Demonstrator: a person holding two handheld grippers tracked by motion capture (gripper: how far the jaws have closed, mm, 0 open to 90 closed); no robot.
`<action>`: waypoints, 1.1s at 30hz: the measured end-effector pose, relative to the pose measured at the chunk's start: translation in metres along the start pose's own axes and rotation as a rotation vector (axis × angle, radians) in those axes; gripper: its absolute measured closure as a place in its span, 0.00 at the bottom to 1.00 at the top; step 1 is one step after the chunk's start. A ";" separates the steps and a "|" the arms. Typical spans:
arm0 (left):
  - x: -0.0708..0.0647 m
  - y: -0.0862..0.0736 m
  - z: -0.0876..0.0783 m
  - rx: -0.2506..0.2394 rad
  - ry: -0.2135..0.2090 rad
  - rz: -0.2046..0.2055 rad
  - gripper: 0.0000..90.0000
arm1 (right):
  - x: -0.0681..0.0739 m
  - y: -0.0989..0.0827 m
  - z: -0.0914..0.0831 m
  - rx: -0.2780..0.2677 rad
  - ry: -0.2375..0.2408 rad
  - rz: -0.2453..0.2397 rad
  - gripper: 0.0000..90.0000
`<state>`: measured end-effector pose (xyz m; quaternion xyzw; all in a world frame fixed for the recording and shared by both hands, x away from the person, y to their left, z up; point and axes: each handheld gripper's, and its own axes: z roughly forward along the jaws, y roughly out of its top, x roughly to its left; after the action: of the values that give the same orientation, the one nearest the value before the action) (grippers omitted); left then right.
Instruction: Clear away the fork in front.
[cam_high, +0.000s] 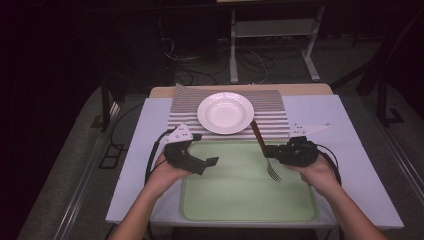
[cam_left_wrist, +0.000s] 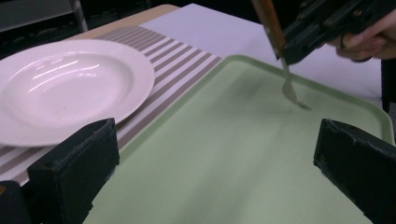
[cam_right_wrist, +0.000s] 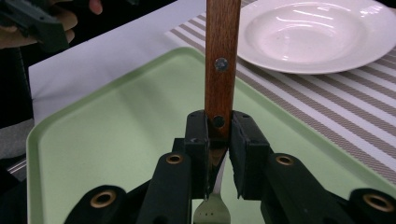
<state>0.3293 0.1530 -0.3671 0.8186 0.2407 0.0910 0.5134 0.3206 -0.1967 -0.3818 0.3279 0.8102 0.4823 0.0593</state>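
A fork (cam_high: 265, 152) with a brown wooden handle (cam_right_wrist: 220, 56) hangs tines-down over the pale green tray (cam_high: 240, 200). My right gripper (cam_high: 272, 151) is shut on the lower end of that handle (cam_left_wrist: 270, 21), and the metal tines (cam_left_wrist: 294, 95) point at the tray's right side. My left gripper (cam_high: 207, 162) stands open above the tray's left part, its two black jaws wide apart with nothing between them. A white deep plate (cam_high: 225, 112) rests on a striped placemat (cam_high: 270, 112) just behind the tray.
A pale lilac cloth (cam_high: 345, 145) covers the table under the tray and mat. A white metal rack leg (cam_high: 310, 50) and cables lie on the dark floor beyond the table's far edge.
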 end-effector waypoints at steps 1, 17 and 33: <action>0.000 0.000 0.000 0.000 0.000 0.000 0.00 | 0.000 0.000 0.000 0.000 0.000 0.000 0.86; -0.010 0.030 0.034 -0.039 -0.065 -0.020 0.17 | 0.010 0.001 0.011 -0.010 0.027 -0.029 0.86; -0.025 0.033 0.061 -0.043 -0.142 -0.081 0.45 | 0.025 0.005 0.022 -0.028 0.057 -0.064 0.86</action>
<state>0.3418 0.0805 -0.3633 0.8014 0.2347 0.0171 0.5498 0.3128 -0.1635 -0.3836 0.2869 0.8148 0.5006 0.0562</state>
